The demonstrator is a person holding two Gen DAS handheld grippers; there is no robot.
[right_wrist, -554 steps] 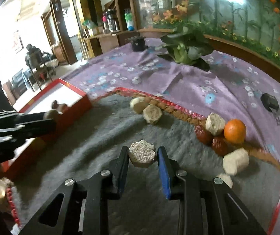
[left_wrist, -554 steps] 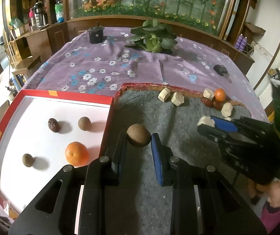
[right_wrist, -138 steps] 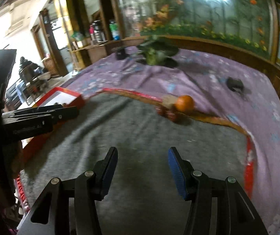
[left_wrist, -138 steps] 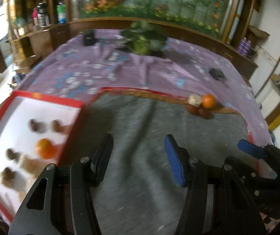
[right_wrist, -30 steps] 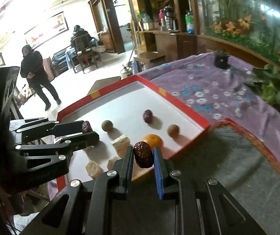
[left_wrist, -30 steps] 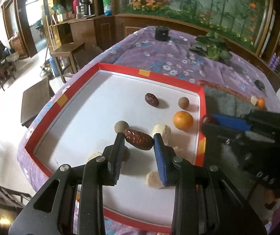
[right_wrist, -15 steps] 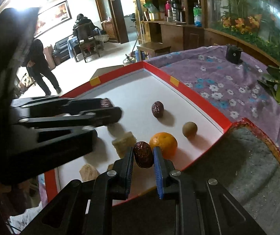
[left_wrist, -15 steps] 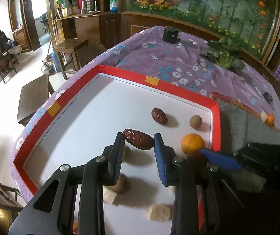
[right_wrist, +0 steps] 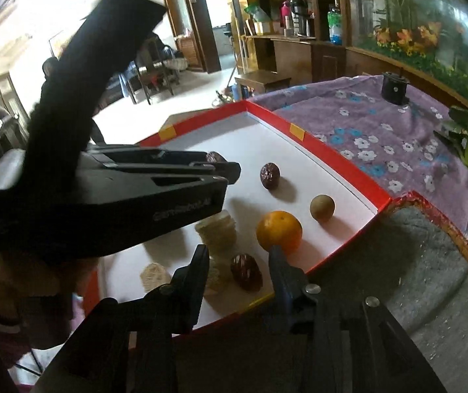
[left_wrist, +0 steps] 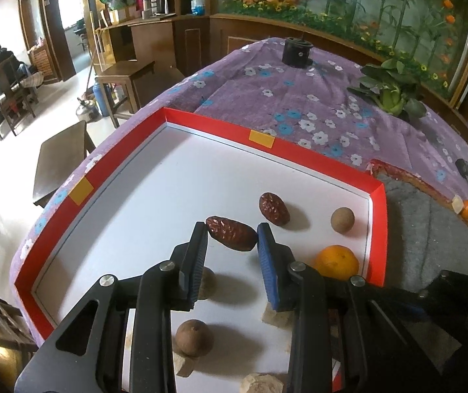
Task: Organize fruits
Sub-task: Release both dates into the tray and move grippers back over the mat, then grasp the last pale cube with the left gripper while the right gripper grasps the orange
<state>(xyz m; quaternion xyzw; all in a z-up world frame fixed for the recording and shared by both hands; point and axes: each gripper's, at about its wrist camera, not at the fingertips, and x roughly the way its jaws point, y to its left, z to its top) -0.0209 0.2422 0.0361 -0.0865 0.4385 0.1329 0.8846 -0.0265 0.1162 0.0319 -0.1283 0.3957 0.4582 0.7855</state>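
Red date between opening left jaws — right jaws opening, empty.

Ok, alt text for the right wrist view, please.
The right gripper, jaws opening, hangs over a red date lying free in the red-rimmed white tray. An orange sits just beyond; the left gripper reaches in, a date between its fingers.

My left gripper tilts steeply down, its jaws opening, the pads still touching a dark red date held lengthwise between them. My right gripper, near and to the right, also points down, jaws opening and clear of the date lying between them.
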